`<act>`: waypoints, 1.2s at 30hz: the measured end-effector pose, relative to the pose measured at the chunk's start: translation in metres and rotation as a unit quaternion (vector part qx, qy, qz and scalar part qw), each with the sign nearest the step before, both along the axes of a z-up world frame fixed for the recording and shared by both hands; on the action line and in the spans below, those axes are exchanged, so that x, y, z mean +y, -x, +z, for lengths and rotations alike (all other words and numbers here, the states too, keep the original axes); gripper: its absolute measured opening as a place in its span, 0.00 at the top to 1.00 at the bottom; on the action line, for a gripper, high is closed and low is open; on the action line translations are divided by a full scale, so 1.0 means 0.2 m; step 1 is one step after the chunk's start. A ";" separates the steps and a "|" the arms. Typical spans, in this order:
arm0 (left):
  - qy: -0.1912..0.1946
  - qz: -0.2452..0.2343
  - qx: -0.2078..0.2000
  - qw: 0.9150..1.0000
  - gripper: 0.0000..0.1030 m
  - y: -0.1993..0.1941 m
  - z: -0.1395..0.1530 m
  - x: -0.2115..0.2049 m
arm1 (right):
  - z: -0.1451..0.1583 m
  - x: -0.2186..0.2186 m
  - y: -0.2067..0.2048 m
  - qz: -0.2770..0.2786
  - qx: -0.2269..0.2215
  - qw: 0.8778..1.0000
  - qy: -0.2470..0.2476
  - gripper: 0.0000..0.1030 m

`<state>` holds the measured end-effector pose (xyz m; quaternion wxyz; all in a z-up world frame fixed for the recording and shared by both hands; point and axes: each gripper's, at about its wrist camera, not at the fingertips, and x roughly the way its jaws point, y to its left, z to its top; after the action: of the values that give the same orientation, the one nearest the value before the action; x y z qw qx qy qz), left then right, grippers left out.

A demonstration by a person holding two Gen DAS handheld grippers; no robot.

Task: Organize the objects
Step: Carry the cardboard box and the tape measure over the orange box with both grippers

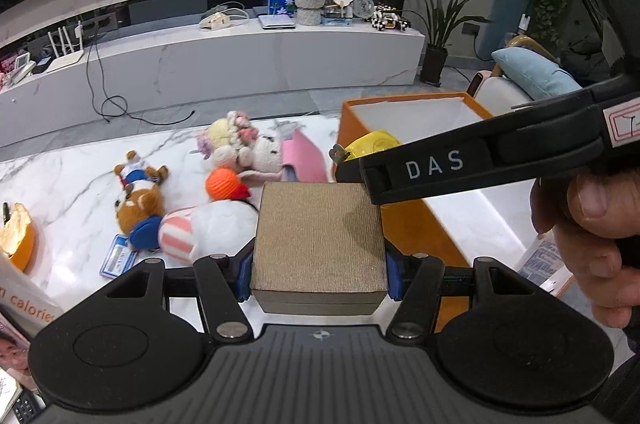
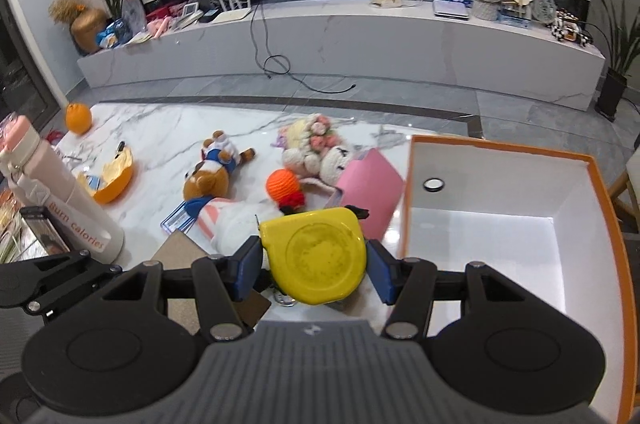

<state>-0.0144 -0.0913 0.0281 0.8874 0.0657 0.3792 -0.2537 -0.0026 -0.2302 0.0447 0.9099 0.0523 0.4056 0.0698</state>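
Note:
My left gripper (image 1: 318,274) is shut on a tan square box (image 1: 318,244), held above the marble table (image 1: 72,176). In the right wrist view my right gripper (image 2: 314,266) is shut on a yellow tape measure (image 2: 316,256), with the tan box (image 2: 180,248) just left of it. The right gripper's body crosses the left wrist view from the right, a hand (image 1: 592,236) under it, and the yellow tape measure (image 1: 370,144) shows at its tip. An orange box with a white inside (image 2: 500,208) stands open at the right, a small ring (image 2: 434,184) on its floor.
Plush toys lie on the table: a brown bear (image 2: 212,176), a white sheep (image 2: 320,156), an orange ball doll (image 2: 284,186) and a striped white toy (image 1: 200,228). A pink pouch (image 2: 368,184), a blue card case (image 1: 118,260), a white bottle (image 2: 60,192) and an orange half shell (image 2: 114,176) lie around.

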 end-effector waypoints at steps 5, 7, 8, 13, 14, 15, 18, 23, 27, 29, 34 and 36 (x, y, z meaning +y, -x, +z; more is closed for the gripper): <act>0.010 -0.010 -0.002 1.000 0.34 0.00 0.01 -0.09 | 0.02 -0.09 0.04 -0.021 -0.007 1.000 -0.004 0.43; 0.014 -0.014 -0.003 1.000 0.34 0.01 0.02 -0.12 | 0.03 -0.13 0.05 -0.029 -0.010 1.000 -0.006 0.43; 0.014 -0.016 -0.005 1.000 0.34 0.01 0.02 -0.14 | 0.04 -0.15 0.06 -0.033 -0.012 0.999 -0.008 0.43; 0.018 -0.032 -0.009 0.999 0.34 0.02 0.03 -0.24 | 0.05 -0.27 0.10 -0.053 -0.017 0.998 -0.018 0.43; 0.020 -0.035 -0.009 0.999 0.34 0.02 0.03 -0.26 | 0.05 -0.29 0.10 -0.057 -0.017 0.998 -0.019 0.43; 0.023 -0.038 -0.008 0.999 0.34 0.02 0.03 -0.28 | 0.05 -0.32 0.11 -0.062 -0.017 0.998 -0.020 0.43; 0.030 -0.050 -0.012 0.998 0.34 0.03 0.03 -0.34 | 0.06 -0.38 0.12 -0.076 -0.019 0.997 -0.023 0.43; 0.035 -0.065 -0.013 0.997 0.34 0.03 0.01 -0.42 | 0.04 -0.50 0.14 -0.095 -0.013 0.995 -0.028 0.43; 0.036 -0.073 -0.015 0.997 0.34 0.04 0.00 -0.49 | 0.02 -0.57 0.15 -0.110 -0.008 0.994 -0.029 0.43; 0.035 -0.076 -0.016 0.996 0.34 0.03 -0.02 -0.51 | 0.01 -0.60 0.15 -0.117 -0.006 0.993 -0.029 0.43; 0.024 -0.083 -0.016 0.996 0.34 0.02 -0.07 -0.59 | -0.03 -0.67 0.14 -0.133 0.007 0.991 -0.022 0.43; 0.016 -0.087 -0.016 0.996 0.34 0.02 -0.09 -0.63 | -0.05 -0.69 0.13 -0.137 0.015 0.990 -0.016 0.43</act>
<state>-0.0191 -0.2171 0.0109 0.8690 0.0886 0.3536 -0.3346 -0.0281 -0.3674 0.0351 0.9036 0.1234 0.4072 -0.0501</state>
